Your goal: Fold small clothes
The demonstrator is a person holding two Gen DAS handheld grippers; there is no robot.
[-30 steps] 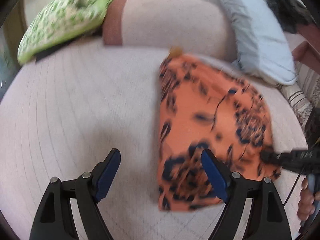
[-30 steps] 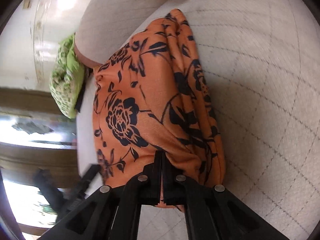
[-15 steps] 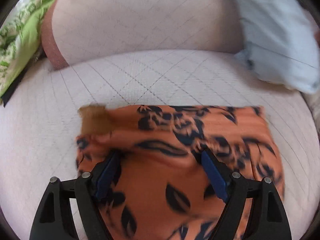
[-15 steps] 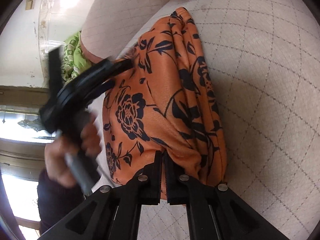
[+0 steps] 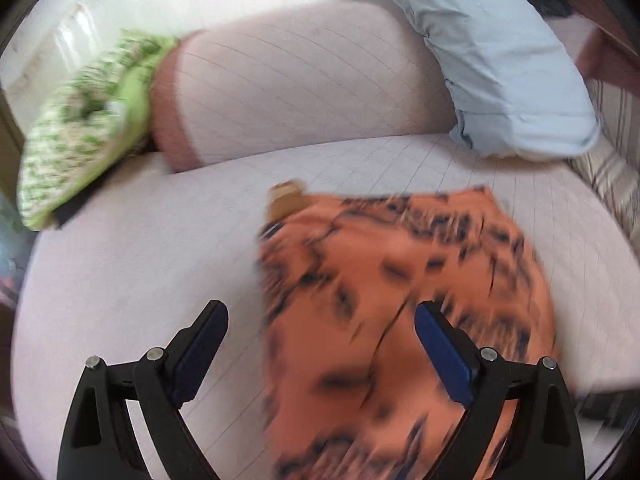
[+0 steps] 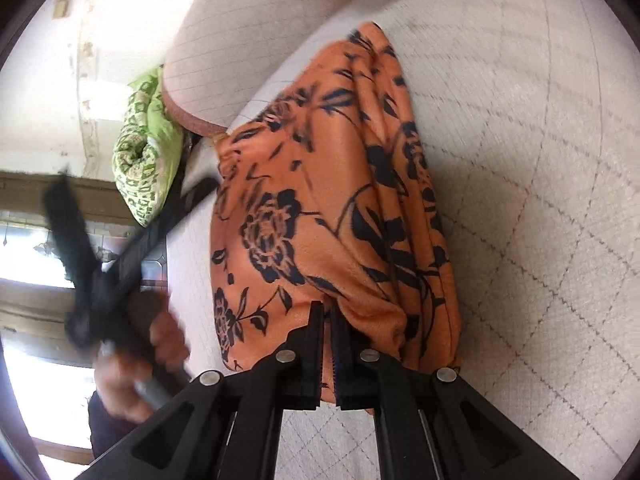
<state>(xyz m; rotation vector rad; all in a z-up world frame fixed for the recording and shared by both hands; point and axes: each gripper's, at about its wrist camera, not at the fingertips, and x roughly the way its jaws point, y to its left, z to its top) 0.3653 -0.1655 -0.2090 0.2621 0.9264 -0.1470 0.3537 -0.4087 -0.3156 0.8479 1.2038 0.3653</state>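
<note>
On sofa seat (image 6: 540,240), orange garment (image 6: 332,220) lengthwise toward backrest (image 6: 248,40)

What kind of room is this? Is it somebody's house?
Most likely a living room at home. There's a quilted sofa, a light blue pillow and a green patterned cushion on it, and an orange flowered garment spread for folding.
</note>
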